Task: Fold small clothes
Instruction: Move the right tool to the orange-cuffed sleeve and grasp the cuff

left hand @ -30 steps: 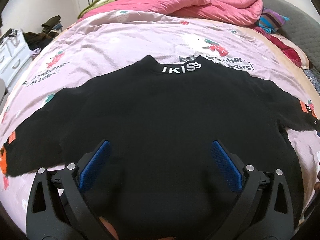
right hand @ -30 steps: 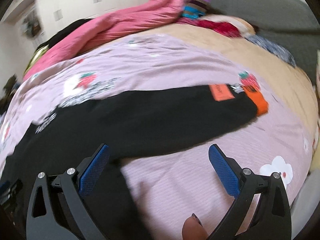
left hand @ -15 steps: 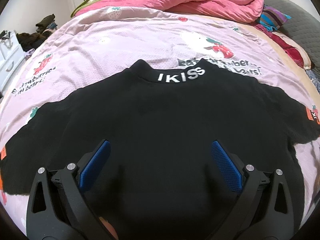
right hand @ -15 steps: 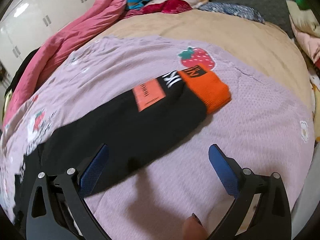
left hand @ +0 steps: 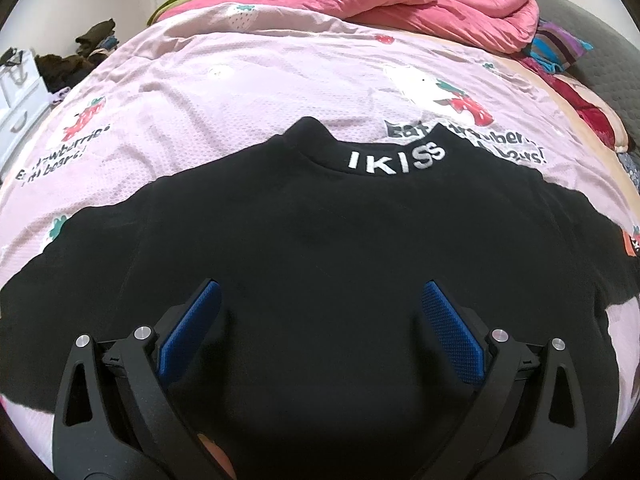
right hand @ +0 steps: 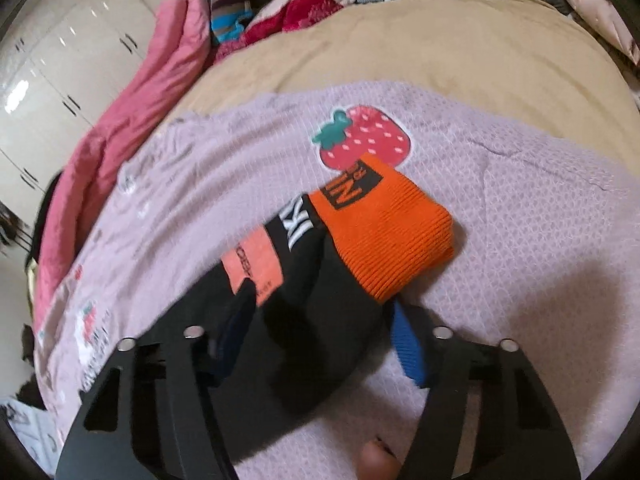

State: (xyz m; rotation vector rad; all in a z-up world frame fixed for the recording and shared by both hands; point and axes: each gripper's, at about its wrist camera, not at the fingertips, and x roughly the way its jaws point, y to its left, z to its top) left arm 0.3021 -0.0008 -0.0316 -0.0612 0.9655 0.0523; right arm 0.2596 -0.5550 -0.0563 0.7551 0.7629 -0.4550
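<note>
A small black sweater [left hand: 320, 240] with white "IKISS" on the collar lies spread flat on the pink strawberry-print bedsheet [left hand: 200, 92]. My left gripper [left hand: 320, 312] hovers open over the sweater's lower body, holding nothing. In the right wrist view, the sweater's right sleeve [right hand: 304, 312] ends in an orange ribbed cuff [right hand: 384, 232]. My right gripper [right hand: 316, 340] has its jaws on either side of the sleeve just behind the cuff, narrowed but with a gap; the sleeve lies between the blue pads [right hand: 406, 344].
A pink quilt [left hand: 400, 4] is bunched at the far side of the bed. Striped and red cloths [left hand: 560, 48] lie at the far right. A tan blanket [right hand: 440, 48] covers the bed beyond the sheet. White drawers [left hand: 16, 108] stand left.
My right gripper moved along the sleeve to its cuff end, lowered over it, and its jaws narrowed around the sleeve. My left gripper shifted slightly, staying open over the body.
</note>
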